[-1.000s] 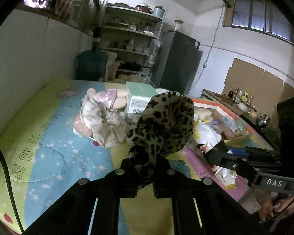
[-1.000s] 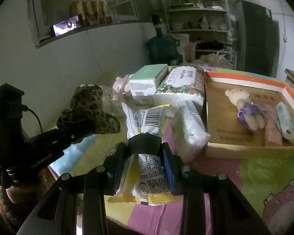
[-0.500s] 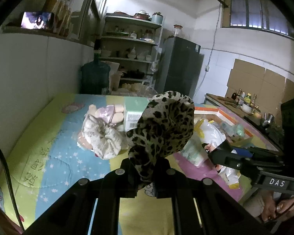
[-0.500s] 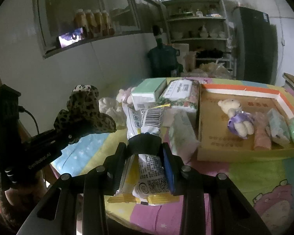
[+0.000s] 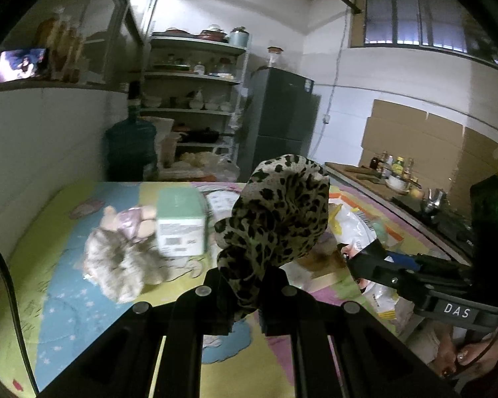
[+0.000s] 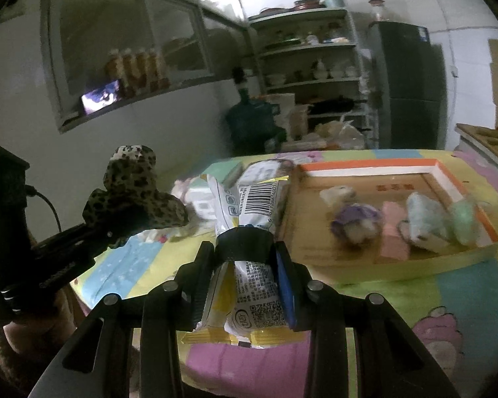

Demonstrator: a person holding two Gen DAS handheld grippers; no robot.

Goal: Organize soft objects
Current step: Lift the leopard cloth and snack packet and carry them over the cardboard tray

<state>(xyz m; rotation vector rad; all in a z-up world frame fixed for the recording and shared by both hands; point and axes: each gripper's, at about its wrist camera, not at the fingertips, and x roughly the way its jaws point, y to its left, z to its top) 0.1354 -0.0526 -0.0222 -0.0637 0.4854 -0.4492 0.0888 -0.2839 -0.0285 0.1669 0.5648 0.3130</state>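
My left gripper (image 5: 245,285) is shut on a leopard-print scrunchie (image 5: 279,219) and holds it up above the colourful table mat (image 5: 59,285); the scrunchie also shows in the right wrist view (image 6: 132,192). My right gripper (image 6: 245,265) is shut on a white and yellow snack packet (image 6: 252,199), lifted above the mat, left of the cardboard tray (image 6: 381,265). The tray holds a small purple-dressed teddy (image 6: 352,219) and several soft packs (image 6: 425,222). A pale floral scrunchie (image 5: 123,262) and a plush doll (image 5: 126,219) lie on the mat.
A green and white box (image 5: 181,225) stands on the mat by the pale scrunchie. A tissue pack (image 6: 275,169) lies behind the snack packet. A water jug (image 5: 129,149), shelves (image 5: 196,99) and a fridge (image 5: 275,126) stand beyond the table.
Both grippers have risen and drawn back from the table with their loads still held; the items on the mat look lower and farther away.
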